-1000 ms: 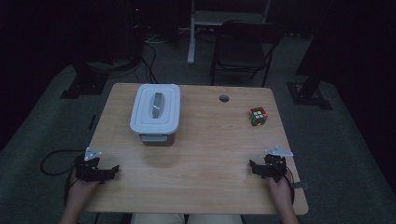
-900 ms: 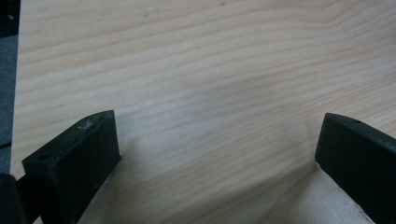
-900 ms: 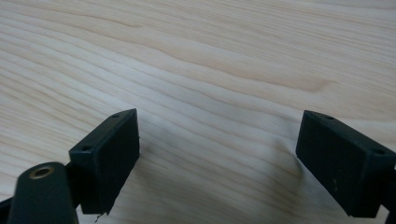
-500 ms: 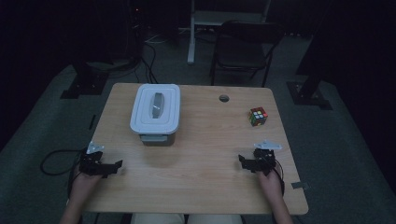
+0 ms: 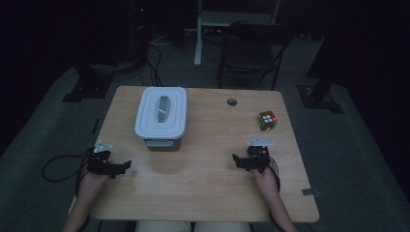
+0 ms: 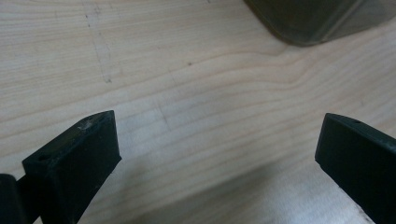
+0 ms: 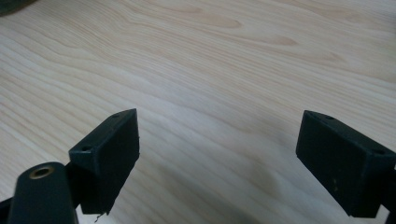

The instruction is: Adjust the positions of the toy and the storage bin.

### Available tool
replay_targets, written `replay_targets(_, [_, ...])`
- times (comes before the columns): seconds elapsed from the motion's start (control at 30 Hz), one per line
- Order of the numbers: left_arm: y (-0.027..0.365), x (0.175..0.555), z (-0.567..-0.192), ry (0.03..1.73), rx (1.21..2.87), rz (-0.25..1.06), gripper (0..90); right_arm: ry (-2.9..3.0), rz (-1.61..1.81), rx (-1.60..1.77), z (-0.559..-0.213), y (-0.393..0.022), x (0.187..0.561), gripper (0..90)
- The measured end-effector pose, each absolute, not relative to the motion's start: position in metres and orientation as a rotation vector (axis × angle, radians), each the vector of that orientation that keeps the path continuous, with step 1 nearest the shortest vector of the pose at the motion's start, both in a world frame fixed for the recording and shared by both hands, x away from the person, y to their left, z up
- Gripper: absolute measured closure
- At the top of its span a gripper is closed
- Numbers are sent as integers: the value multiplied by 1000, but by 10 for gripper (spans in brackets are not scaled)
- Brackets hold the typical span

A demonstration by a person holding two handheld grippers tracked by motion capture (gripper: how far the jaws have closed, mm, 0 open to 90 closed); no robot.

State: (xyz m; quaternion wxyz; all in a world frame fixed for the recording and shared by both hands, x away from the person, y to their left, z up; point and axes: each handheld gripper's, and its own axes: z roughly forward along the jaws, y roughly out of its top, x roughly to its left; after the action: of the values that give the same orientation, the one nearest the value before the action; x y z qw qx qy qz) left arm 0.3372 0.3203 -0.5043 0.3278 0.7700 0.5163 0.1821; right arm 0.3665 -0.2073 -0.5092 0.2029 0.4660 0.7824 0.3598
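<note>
A white-lidded grey container stands at the back left of the wooden table. At the right side sits a colourful puzzle cube. My left gripper rests low over the table's front left, open, its jaws pointing right toward the middle. In the left gripper view the jaws stand wide apart over bare wood, with a corner of the container at the top right. My right gripper is at the front right, below the cube, jaws pointing left. Its own view shows it open with nothing between the jaws.
A round cable hole lies near the table's back edge. A dark chair and stand legs are behind the table on the grey floor. A cable trails off the left edge.
The right gripper has slid left and slightly forward from the table's right edge. The left gripper has edged a little right and forward. Container and cube have not moved.
</note>
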Motion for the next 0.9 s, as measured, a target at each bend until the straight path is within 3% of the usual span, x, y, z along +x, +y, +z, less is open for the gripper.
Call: replay_targets(0.9, [316, 393, -500, 1289, 1977, 421, 6, 2247, 1126, 1245, -512, -119, 426, 134])
